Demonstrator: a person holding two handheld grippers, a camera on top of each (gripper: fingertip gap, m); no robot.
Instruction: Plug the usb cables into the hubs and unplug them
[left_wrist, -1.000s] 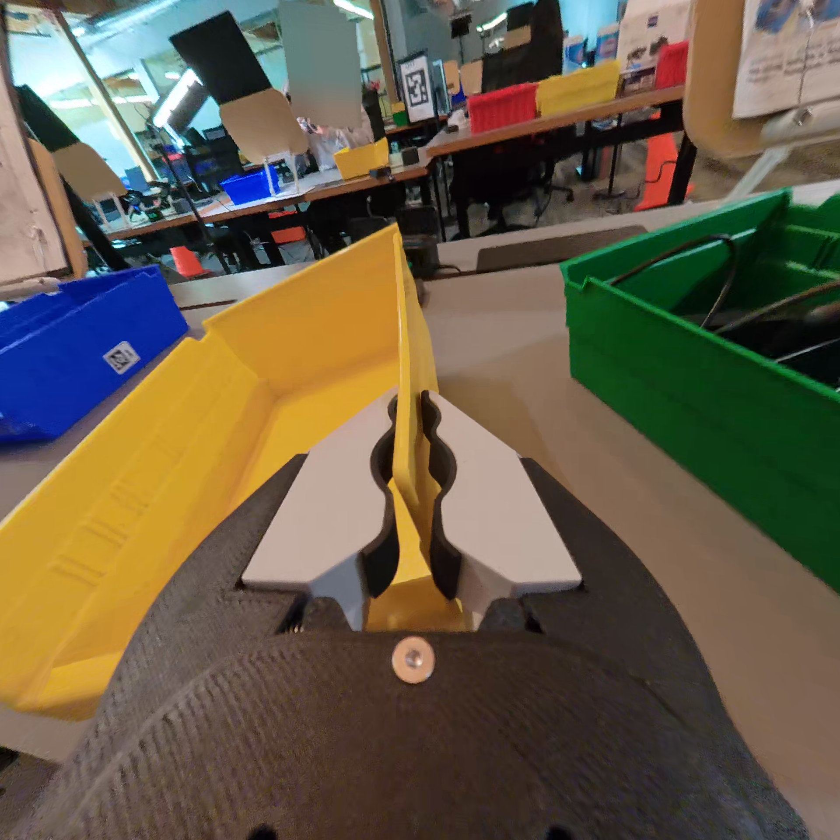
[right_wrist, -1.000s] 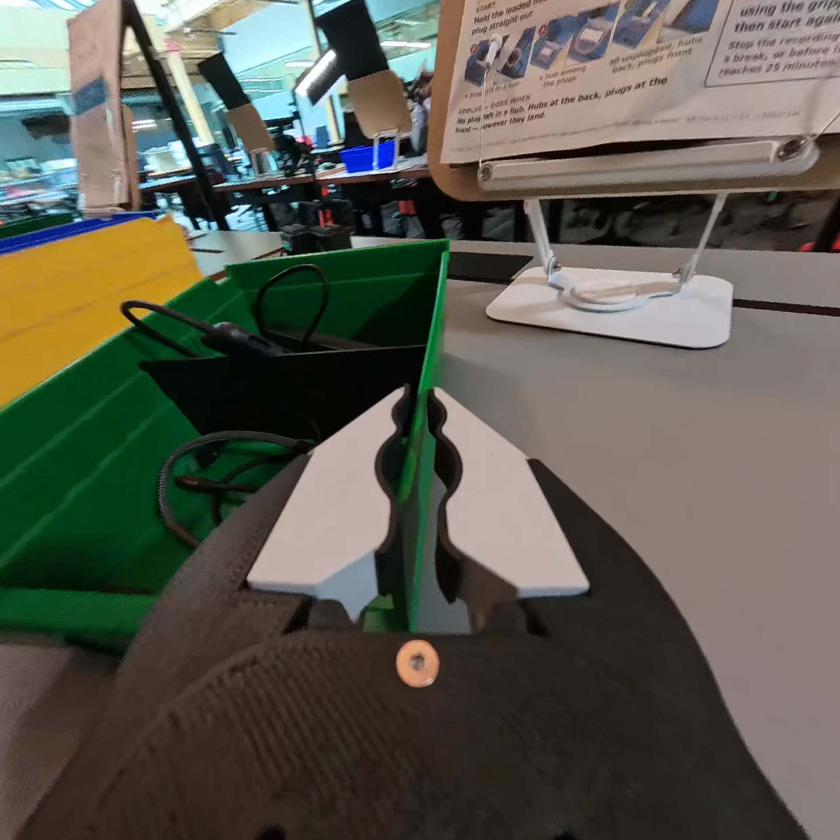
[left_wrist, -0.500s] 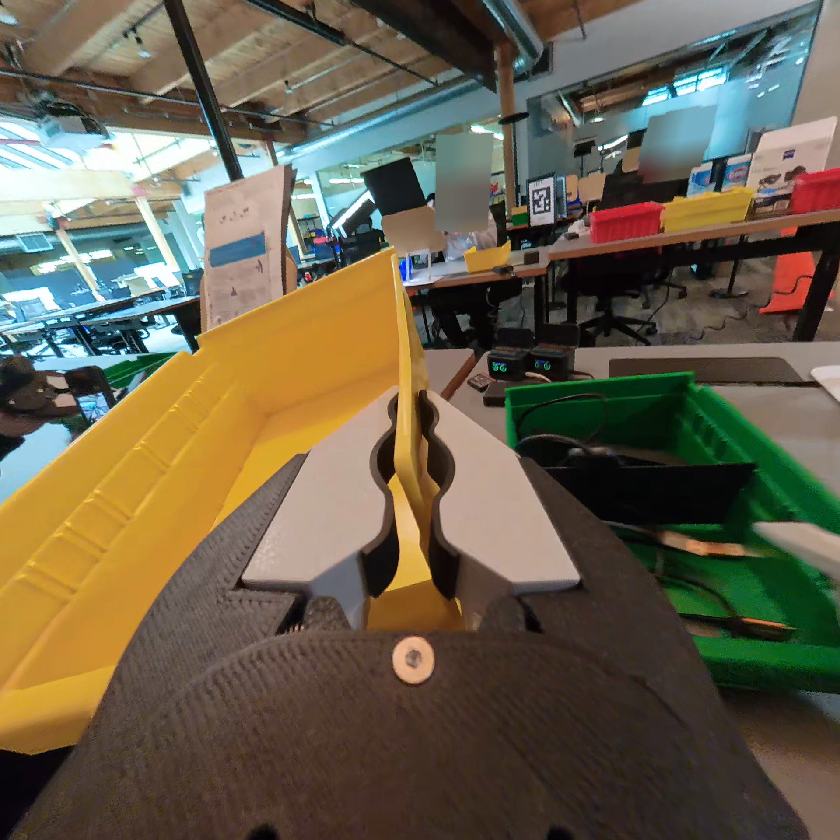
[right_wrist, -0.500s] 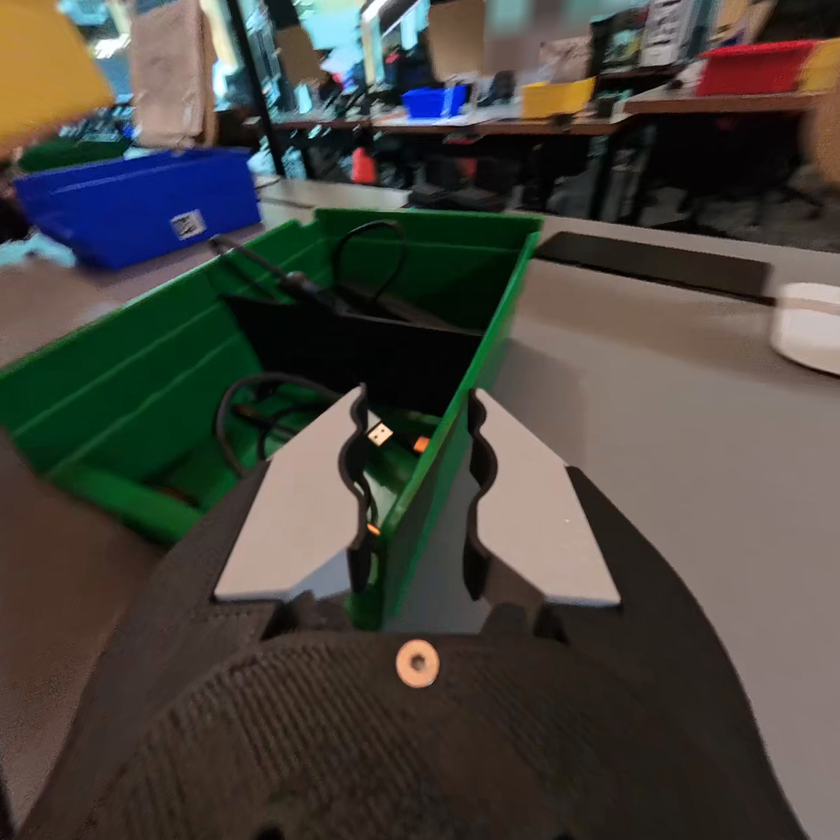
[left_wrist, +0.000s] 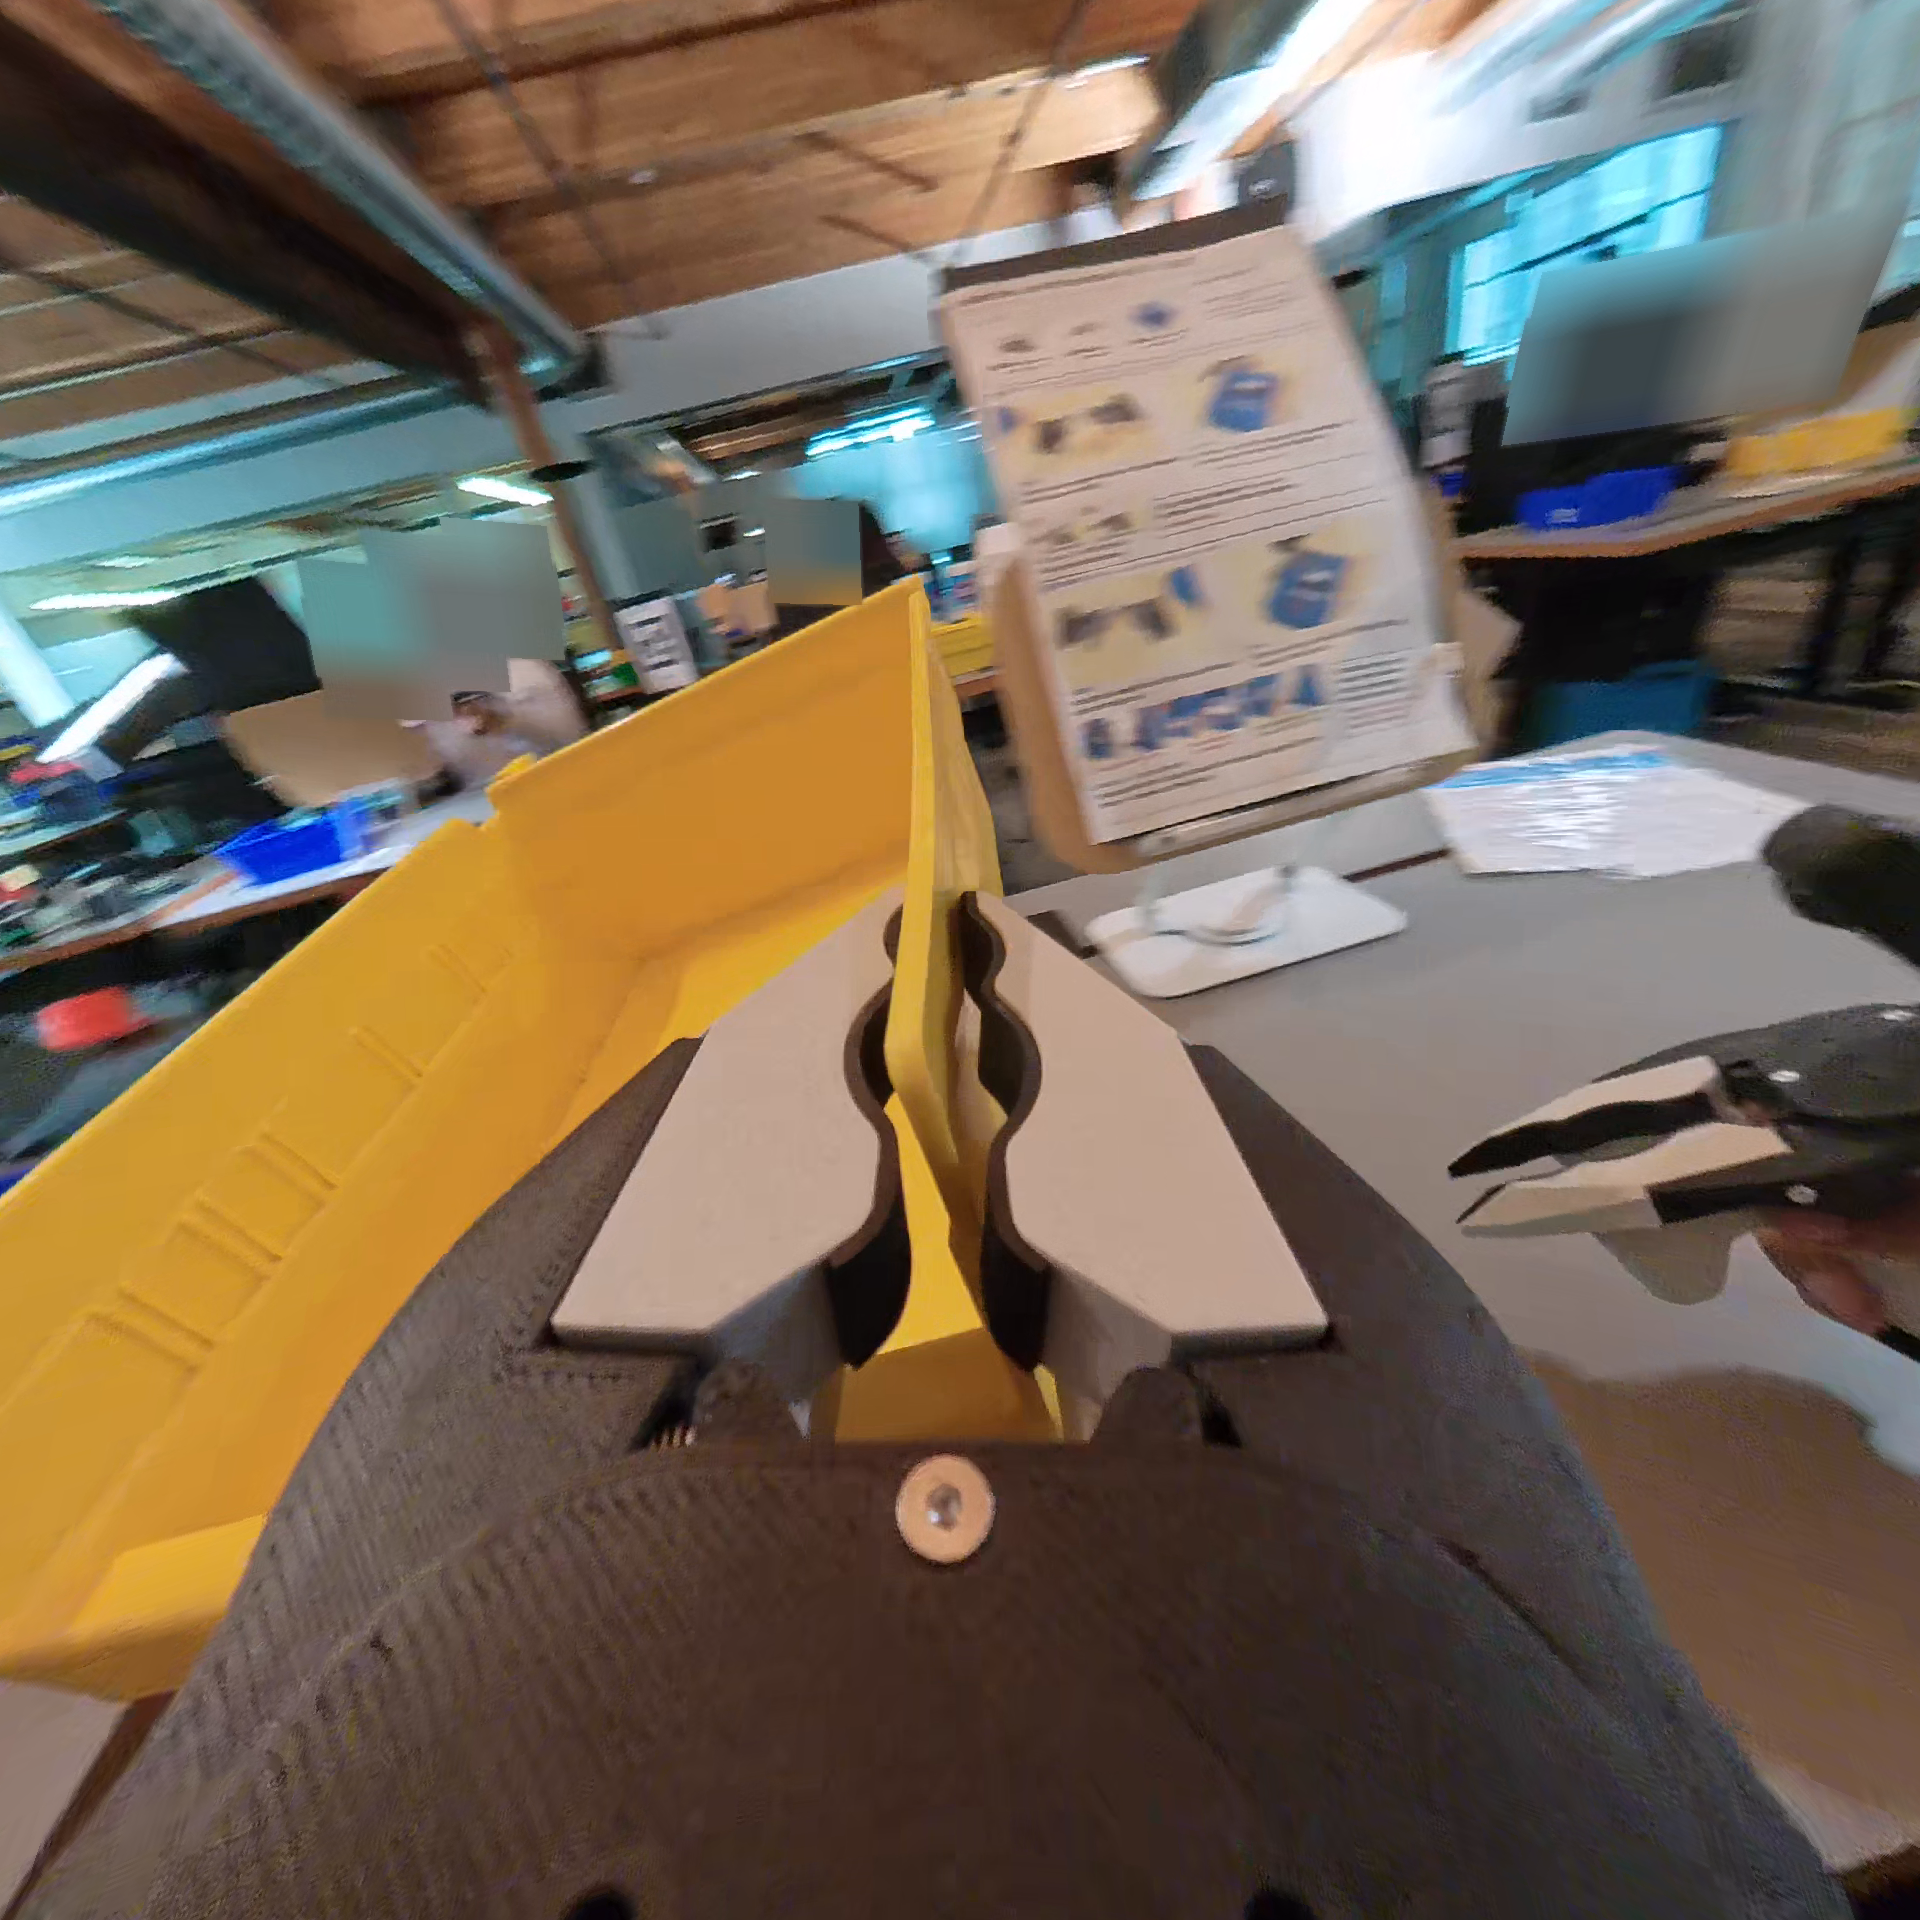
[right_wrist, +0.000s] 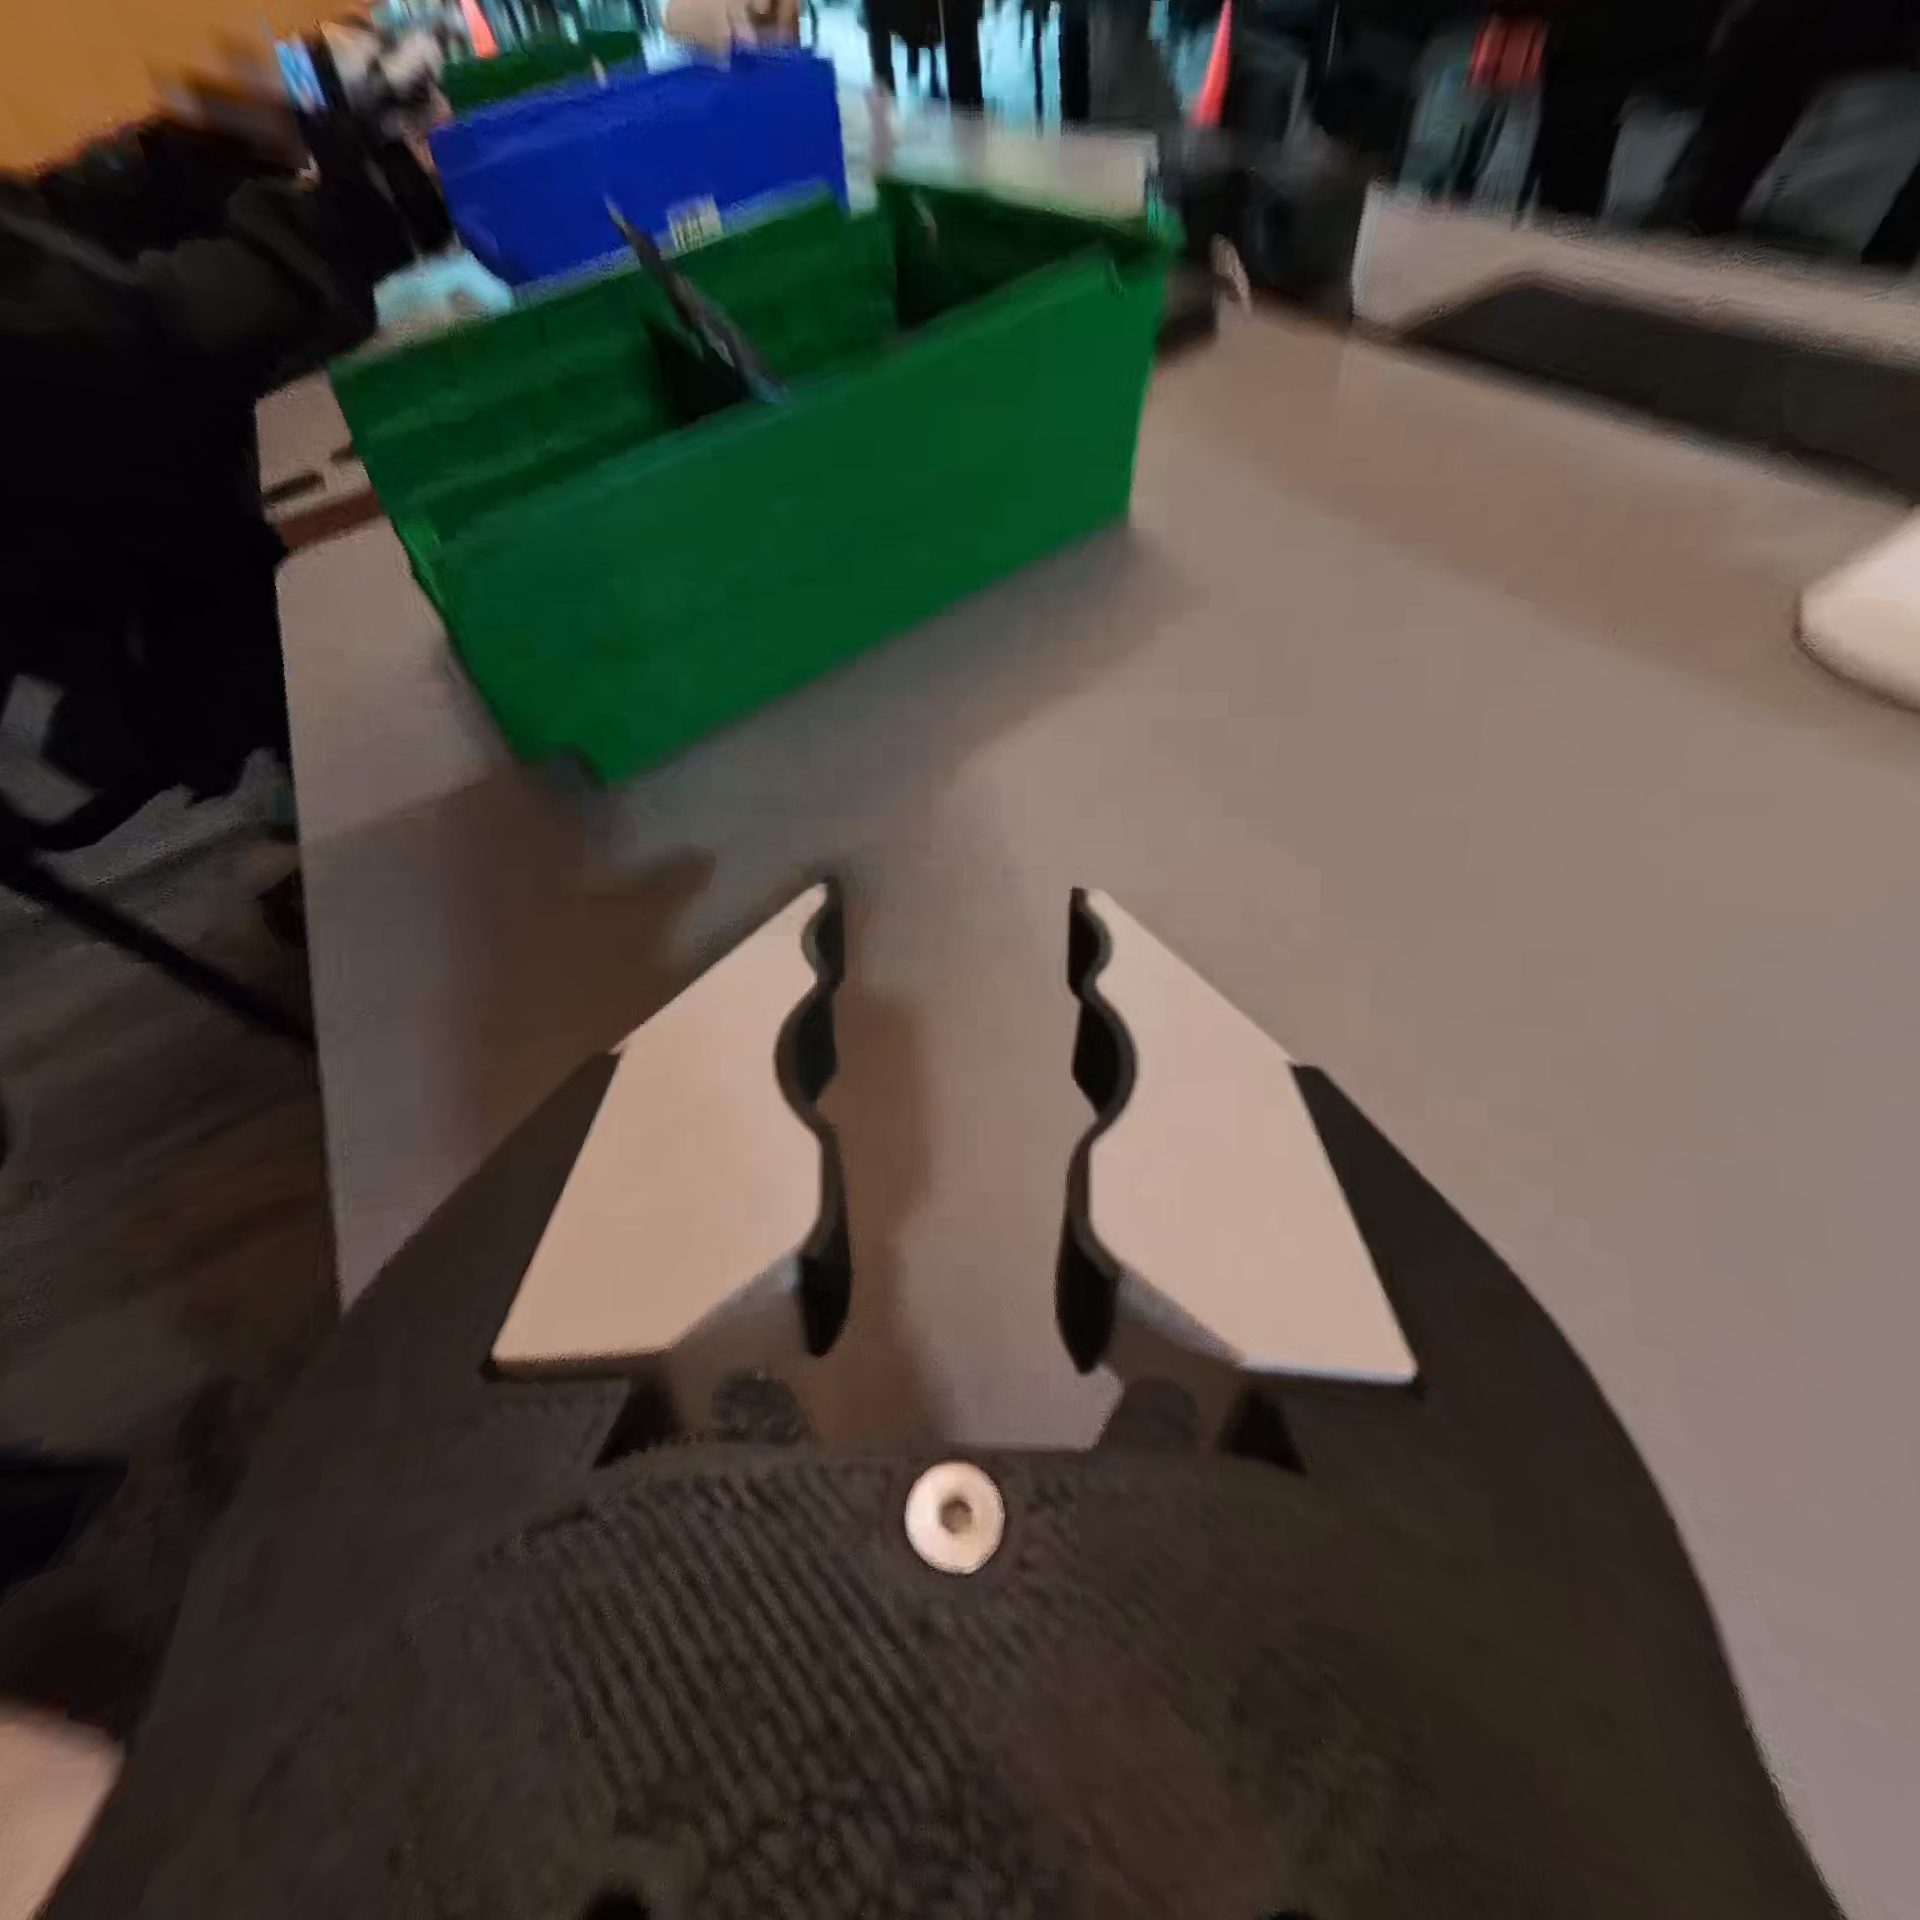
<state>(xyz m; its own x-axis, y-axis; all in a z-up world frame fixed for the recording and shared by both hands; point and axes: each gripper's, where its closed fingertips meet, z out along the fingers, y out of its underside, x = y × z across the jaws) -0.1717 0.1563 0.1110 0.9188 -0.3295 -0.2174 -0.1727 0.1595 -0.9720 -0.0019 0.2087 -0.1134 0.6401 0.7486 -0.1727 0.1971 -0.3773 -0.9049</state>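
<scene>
My left gripper (left_wrist: 935, 914) is shut on the right side wall of an empty yellow bin (left_wrist: 436, 1039) and holds it lifted and tilted in the air. My right gripper (right_wrist: 951, 904) is open and empty above the grey table (right_wrist: 1351, 831); it also shows at the right of the left wrist view (left_wrist: 1475, 1184). A green bin (right_wrist: 790, 520) with a black divider and dark cables stands on the table ahead of the right gripper, apart from it. The picture is blurred, so hubs and plugs cannot be made out.
A blue bin (right_wrist: 644, 156) stands behind the green one. An instruction sheet on a white stand (left_wrist: 1195, 540) rises ahead in the left wrist view, with loose papers (left_wrist: 1600, 821) to its right. The table's left edge (right_wrist: 291, 727) is close to the green bin.
My right gripper has let go of the green bin's wall, opened and drawn back from it. My left gripper has swung the yellow bin round to the right, toward the instruction stand.
</scene>
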